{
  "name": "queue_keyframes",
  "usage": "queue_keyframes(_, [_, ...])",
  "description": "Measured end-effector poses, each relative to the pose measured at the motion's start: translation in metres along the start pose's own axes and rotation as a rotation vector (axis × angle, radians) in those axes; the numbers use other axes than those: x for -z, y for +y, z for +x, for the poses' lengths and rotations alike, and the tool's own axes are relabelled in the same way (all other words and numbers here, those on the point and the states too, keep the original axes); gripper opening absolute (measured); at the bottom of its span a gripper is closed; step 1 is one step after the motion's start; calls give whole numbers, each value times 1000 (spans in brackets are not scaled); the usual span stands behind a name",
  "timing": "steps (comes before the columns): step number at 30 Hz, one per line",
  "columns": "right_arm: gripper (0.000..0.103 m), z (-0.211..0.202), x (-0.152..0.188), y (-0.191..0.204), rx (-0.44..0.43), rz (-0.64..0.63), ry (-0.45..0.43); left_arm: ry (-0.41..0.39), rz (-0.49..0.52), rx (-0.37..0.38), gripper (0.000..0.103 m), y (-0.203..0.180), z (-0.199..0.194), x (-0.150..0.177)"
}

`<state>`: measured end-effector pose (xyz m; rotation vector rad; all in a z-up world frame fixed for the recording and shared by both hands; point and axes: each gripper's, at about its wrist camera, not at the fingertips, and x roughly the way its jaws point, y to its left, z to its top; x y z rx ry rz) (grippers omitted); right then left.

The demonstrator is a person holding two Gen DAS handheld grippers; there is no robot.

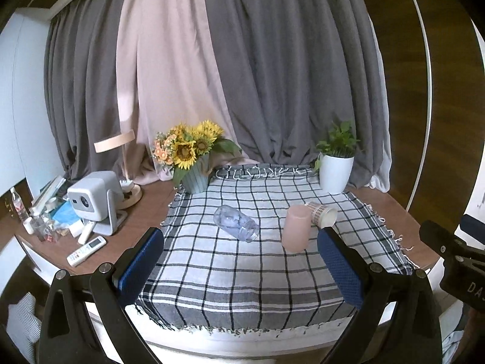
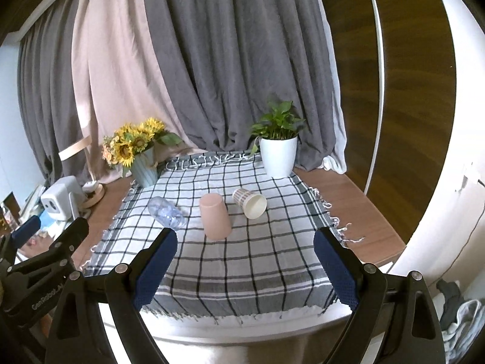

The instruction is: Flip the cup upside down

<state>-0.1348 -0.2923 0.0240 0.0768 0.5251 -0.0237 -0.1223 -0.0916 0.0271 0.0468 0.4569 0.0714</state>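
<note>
Pink and matte, probably plastic: reading the pink cup (image 2: 215, 217) as already standing mouth-down near the middle of the checked cloth (image 2: 242, 273), closed base up and wider rim on the fabric. Taking the paper cup (image 2: 250, 203) as the likelier thing left to turn, lying on its side just behind and to the right of the pink one, perhaps touching it, open mouth facing the near right. Noting a clear jar (image 2: 166, 212) also lying on its side, apart to the left.

Hovering both tools over the near edge of the cloth, short of all three things. Holding the left gripper (image 1: 240, 236) spread wide, with nothing between its blue pads (image 1: 142, 267). Holding the right gripper (image 2: 245, 235) just as wide, likewise empty.

Judging the paper cup as very light and thin-walled, denting under a firm squeeze and rolling off at a slight nudge, though the cloth is probably giving it some drag. Favouring a hold across the patterned wall, nearer the closed end where the paper is stiffer. Closing only until the wall stops giving, then turning the wrist to set the rolled rim down flat.

Expecting the right tool to be the better placed, being nearer that side. Allowing little room beside the pink cup, so risking a knock with the inner finger. Treating the pink one, if it is meant instead, as stiffer and smoother, tapering so the pads could be sliding toward its narrow end.
</note>
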Motion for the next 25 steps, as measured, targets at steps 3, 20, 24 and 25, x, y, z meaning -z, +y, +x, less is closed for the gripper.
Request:
queue_keyframes(3, [92,-5,2,1,4,9,-3,-3,0,9,103,1,-4,-1])
queue_keyframes(20, [92,-18,4,1,18,14,-14,-16,2,15,103,-2,-14,-3])
queue_keyframes(24, [92,-21,4,-5,13,16,-10,-17,-2,14,103,-2,-15,-2])
queue_keyframes(25, [92,-21,4,-6,11,16,-9,-17,-3,15,103,-3,-15,-2])
